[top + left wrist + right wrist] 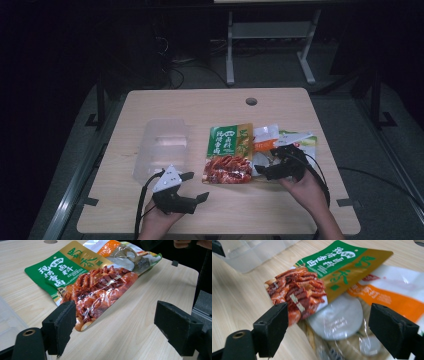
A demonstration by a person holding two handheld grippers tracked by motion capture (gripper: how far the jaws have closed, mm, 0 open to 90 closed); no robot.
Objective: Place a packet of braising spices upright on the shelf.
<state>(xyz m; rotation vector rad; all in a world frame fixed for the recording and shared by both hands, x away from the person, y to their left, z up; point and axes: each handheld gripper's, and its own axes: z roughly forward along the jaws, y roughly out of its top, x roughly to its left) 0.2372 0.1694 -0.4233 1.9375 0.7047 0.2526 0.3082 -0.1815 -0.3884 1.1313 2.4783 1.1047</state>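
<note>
A green, gold and red food pouch (229, 152) lies flat in the middle of the wooden table (200, 105). It partly overlaps a white and orange pouch (267, 137) to its right. My left gripper (196, 186) is open near the front edge, pointing at the red end of the pouch (85, 280), with its jaws wide apart over bare wood (118, 327). My right gripper (265, 161) is open at the right side of the pouches. Its jaws (332, 327) straddle the clear window of the white and orange pouch (382, 295) and touch nothing.
A clear plastic container (162, 145) stands left of the pouches, just beyond my left gripper. A third pouch with green print (302, 140) lies at the far right. A round cable hole (251, 101) sits near the table's back edge. Table legs and cables show on the floor behind.
</note>
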